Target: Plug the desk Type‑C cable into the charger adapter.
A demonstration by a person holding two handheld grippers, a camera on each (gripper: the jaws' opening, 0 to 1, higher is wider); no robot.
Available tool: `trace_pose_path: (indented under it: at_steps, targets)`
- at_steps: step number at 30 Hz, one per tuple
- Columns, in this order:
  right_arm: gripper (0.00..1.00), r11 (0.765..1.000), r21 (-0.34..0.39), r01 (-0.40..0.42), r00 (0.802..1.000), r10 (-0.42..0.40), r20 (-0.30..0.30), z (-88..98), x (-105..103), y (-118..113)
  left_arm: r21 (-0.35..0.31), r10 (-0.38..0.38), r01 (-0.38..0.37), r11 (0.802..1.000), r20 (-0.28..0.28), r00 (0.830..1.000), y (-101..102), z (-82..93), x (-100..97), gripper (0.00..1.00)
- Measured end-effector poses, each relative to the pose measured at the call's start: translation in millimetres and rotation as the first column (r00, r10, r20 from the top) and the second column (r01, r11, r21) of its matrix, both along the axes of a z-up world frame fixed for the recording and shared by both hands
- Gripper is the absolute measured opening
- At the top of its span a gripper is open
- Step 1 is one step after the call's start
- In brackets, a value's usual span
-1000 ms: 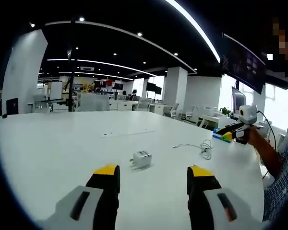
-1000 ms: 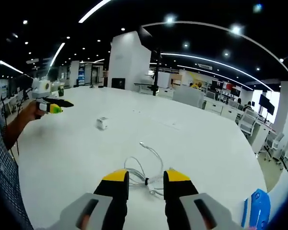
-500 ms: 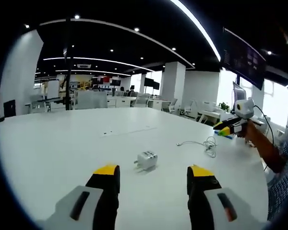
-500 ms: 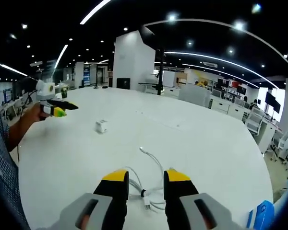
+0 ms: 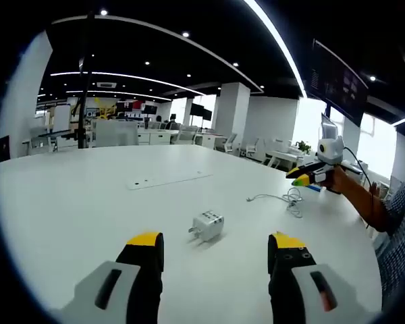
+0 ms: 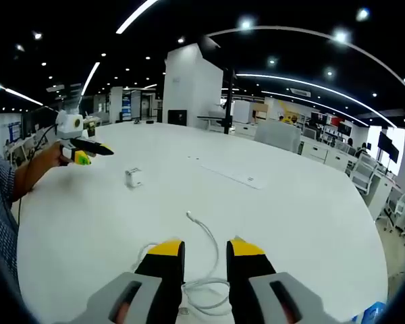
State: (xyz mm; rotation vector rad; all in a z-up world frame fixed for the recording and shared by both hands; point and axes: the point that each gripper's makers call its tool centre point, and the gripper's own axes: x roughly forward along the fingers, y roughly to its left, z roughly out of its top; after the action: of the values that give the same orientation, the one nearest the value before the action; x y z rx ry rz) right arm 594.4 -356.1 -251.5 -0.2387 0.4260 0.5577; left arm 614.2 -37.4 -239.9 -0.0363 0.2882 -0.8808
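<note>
— Two risks we see: our left hand-held gripper (image 5: 216,244), jaws wide apart, could nudge the charger adapter (image 5: 206,225) lying loose at 12 o'clock on the tabletop (image 5: 67,202).
— And our right hand-held gripper (image 6: 204,248), slightly parted over the Type-C cable (image 6: 204,237), may grab slack, not plug.

charger adapter (image 5: 207,225) on table (image 5: 67,202), cable (image 5: 287,202) well right of it.

White charger adapter (image 5: 207,225), white cable (image 6: 206,270), white table (image 5: 67,202); yellow-tipped black-and-grey left gripper (image 5: 216,244).
</note>
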Motion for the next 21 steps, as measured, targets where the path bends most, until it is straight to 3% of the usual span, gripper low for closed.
trace_pose_path:
  at_steps: [1, 5, 11, 16, 21]
  targets:
    - [0.27, 1.0, 0.002, -0.009, 1.0, 0.009, 0.001, -0.6, 5, -1, 0.008, -0.005, 0.005, 1.0, -0.018, 1.0, 0, -4.6, 2.3, 0.62]
    - [0.28, 0.999, -0.003, -0.04, 0.999, 0.04, -0.003, -4.3, 14, 2, 0.072, -0.029, 0.03, 0.997, -0.004, 1.0, -1, -16.5, 11.2, 0.62]
    - [0.28, 0.994, -0.035, -0.102, 0.995, 0.101, -0.019, -18.0, 24, 6, 0.052, -0.129, 0.13, 0.99, -0.012, 0.992, -13, -22.9, 18.4, 0.58]
    - [0.29, 0.989, -0.1, -0.113, 0.993, 0.107, -0.058, -30.9, 29, 3, 0.05, -0.142, 0.144, 0.988, -0.04, 0.989, -15, -33.4, 34.3, 0.62]
    - [0.29, 0.986, -0.094, -0.136, 0.99, 0.13, -0.062, -30.8, 30, 7, 0.068, -0.141, 0.143, 0.987, -0.027, 0.99, -17, -35.4, 38.6, 0.62]
